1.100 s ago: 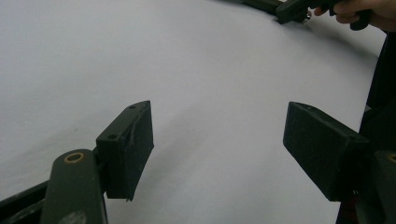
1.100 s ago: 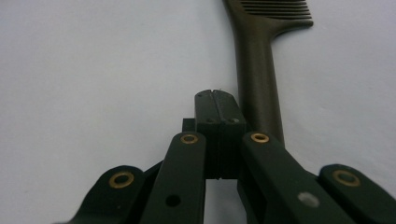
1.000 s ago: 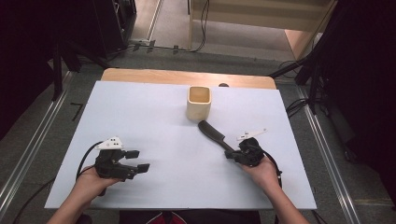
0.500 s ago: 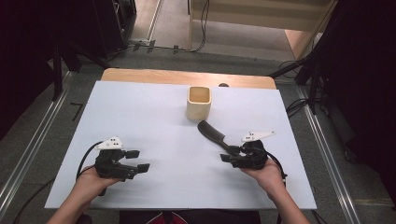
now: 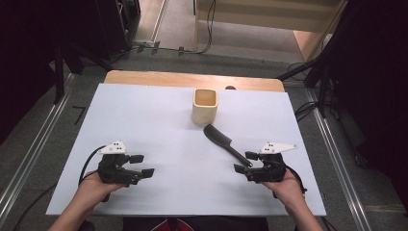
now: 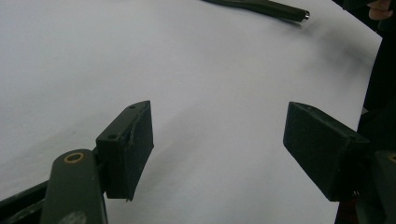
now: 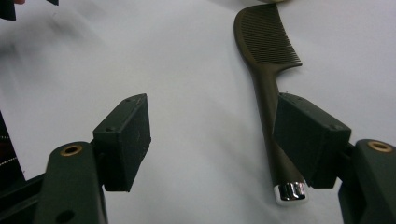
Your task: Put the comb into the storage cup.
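A dark comb (image 5: pixel 221 141) lies flat on the white table (image 5: pixel 154 120), its teeth end toward a beige cup (image 5: pixel 205 106). My right gripper (image 5: pixel 244 161) sits just short of the comb's handle end. Its jaws have just been opening and now stand wide. In the right gripper view (image 7: pixel 212 135) the comb (image 7: pixel 266 56) runs under the right-hand jaw, with its silver cap showing below that jaw. Nothing is pressed between the pads. My left gripper (image 5: pixel 143 165) rests open at the near left. The left gripper view (image 6: pixel 217 144) has bare table between the jaws and the comb handle (image 6: pixel 261 5) far off.
The cup stands upright at the far middle of the table, just beyond the comb. A wooden strip (image 5: pixel 192 79) edges the far side. Metal rails and cables run along the floor on both sides. Dark equipment stands to the left and right.
My right gripper was shut on the comb's handle; it has opened and drawn back toward the near right. The comb now lies free on the table. The left gripper has not moved.
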Tool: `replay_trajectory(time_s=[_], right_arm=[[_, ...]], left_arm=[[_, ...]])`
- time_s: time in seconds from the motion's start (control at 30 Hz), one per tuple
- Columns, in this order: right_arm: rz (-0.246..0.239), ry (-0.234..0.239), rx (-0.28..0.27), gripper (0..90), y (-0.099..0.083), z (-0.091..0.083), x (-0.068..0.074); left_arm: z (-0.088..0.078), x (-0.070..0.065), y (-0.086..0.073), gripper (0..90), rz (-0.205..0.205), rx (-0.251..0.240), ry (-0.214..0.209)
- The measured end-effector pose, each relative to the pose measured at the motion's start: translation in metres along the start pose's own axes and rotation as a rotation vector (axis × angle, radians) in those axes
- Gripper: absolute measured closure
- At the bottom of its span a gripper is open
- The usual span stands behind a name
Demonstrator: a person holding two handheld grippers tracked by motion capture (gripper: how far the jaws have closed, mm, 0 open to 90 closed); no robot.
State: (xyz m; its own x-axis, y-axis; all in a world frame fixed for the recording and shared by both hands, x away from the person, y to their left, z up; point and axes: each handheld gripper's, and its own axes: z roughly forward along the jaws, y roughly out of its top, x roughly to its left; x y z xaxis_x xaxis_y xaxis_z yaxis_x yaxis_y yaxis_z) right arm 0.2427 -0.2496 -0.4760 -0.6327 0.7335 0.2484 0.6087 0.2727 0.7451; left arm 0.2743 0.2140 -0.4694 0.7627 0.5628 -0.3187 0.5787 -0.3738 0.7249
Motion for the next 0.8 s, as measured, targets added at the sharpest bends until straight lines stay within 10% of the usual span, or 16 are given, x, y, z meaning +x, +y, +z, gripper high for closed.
replay_trajectory(time_s=[0.8], right_arm=[[0.006, 0.001, -0.023, 25.0, -0.011, -0.013, -0.002]], left_arm=[[0.0, 0.0, 0.0, 25.1, 0.0, -0.005, -0.002]])
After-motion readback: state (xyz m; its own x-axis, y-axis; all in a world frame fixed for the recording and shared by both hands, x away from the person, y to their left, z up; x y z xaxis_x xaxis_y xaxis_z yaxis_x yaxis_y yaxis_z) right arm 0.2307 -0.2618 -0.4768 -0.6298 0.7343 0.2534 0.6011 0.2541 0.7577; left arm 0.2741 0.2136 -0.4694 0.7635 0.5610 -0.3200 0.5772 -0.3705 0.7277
